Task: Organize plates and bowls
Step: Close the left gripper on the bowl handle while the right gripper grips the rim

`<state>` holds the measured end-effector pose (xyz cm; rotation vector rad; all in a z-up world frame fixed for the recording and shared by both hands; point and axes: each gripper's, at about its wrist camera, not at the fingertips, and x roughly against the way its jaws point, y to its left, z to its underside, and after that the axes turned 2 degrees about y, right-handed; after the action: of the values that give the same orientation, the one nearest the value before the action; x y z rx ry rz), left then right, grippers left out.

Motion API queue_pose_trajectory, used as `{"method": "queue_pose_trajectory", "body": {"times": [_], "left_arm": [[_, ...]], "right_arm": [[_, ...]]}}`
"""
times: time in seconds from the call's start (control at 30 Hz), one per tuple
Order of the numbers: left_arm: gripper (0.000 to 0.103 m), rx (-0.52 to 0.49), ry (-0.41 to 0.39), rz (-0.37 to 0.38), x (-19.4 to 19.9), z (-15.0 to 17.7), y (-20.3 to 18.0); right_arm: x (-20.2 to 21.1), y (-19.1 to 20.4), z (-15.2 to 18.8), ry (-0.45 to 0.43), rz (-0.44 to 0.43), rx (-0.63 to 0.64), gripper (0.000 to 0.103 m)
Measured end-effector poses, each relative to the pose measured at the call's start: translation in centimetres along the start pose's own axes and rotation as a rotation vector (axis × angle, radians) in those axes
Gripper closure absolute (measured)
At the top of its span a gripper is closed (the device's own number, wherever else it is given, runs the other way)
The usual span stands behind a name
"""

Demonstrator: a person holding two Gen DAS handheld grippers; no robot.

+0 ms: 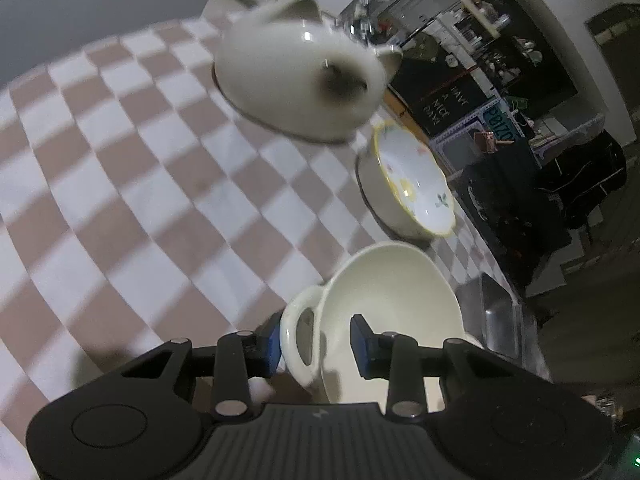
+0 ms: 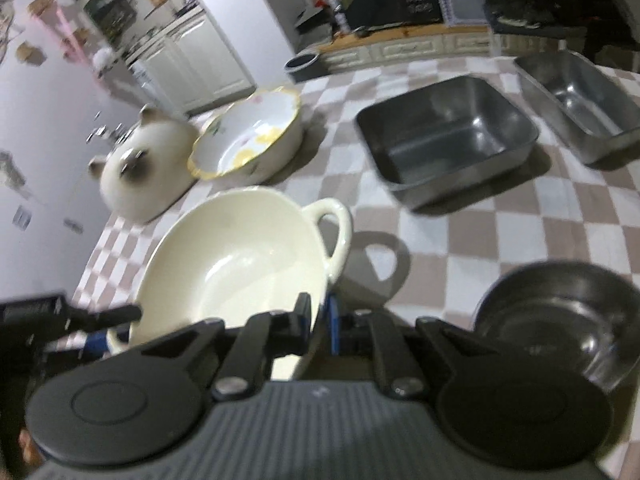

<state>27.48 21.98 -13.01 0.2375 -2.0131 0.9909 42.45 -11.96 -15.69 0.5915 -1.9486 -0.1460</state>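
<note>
Floral bowl [image 2: 248, 140], cat lid [image 2: 144, 172], steel pans [image 2: 448, 136] beyond cream bowl [image 2: 240, 256]

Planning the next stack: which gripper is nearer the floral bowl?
Left, I think. The left gripper holds the cream bowl's handle with the floral bowl just beyond; the right gripper grips the rim opposite.

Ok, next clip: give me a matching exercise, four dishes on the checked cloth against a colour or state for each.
Things:
1. handled bowl
2. flowered bowl
3. cat-shaped lid
4. square pan

Descriptions:
A. bare grey metal, empty
B. white with a yellow scalloped rim
C. cream, gripped at its rim by both tools
D. cream dome with two ears and a dark knob

Pairs: 1-C, 2-B, 3-D, 4-A
</note>
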Motion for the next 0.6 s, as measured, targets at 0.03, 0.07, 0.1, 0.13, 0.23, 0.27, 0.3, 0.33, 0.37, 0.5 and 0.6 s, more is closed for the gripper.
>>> {"method": "queue_pose_trajectory", "body": {"times": [0.03,0.07,0.1,0.13,0.23,0.27,0.3,0.33,0.37,0.5,0.6], "left_arm": [[0.067,-0.007,-0.009,-0.008,0.2,-0.3,0.4],[0.068,-0.007,-0.012,-0.008,0.3,-0.5,0.7],[0.069,0.002,-0.009,0.006,0.4,-0.7,1.1],[0.07,0.011,-0.001,0.018,0.4,-0.8,1.4],[0.07,-0.022,0.017,0.018,0.4,-0.8,1.1],[0.07,-0.054,0.021,0.008,0.4,-0.7,0.8],[0.07,-0.083,0.022,-0.001,0.3,-0.6,0.5],[0.07,-0.106,0.023,-0.007,0.3,-0.6,0.3],[0.07,-0.125,0.023,-0.01,0.3,-0.5,0.2],[0.07,-0.149,0.029,-0.002,0.3,-0.5,0.3],[0.071,-0.163,0.034,-0.005,0.2,-0.5,0.2]], "right_arm": [[0.1,0.3,0.2,0.02,-0.019,0.034,0.086],[0.2,0.6,0.3,0.038,-0.044,0.057,0.086],[0.3,0.7,0.5,0.047,-0.061,0.065,0.086],[0.2,0.7,0.4,0.05,-0.068,0.071,0.085],[0.0,0.0,-0.3,0.032,-0.066,0.038,0.083],[-0.1,-0.4,-0.6,0.016,-0.059,0.016,0.081],[-0.1,-0.6,-0.9,-0.001,-0.053,0.0,0.081],[-0.1,-0.8,-1.2,-0.025,-0.047,-0.014,0.081],[-0.4,-0.7,-1.8,-0.04,-0.045,-0.026,0.081],[-0.9,-1.6,-2.9,-0.059,-0.068,-0.053,0.081],[-1.6,-1.8,-3.4,-0.043,-0.081,-0.067,0.08]]}}
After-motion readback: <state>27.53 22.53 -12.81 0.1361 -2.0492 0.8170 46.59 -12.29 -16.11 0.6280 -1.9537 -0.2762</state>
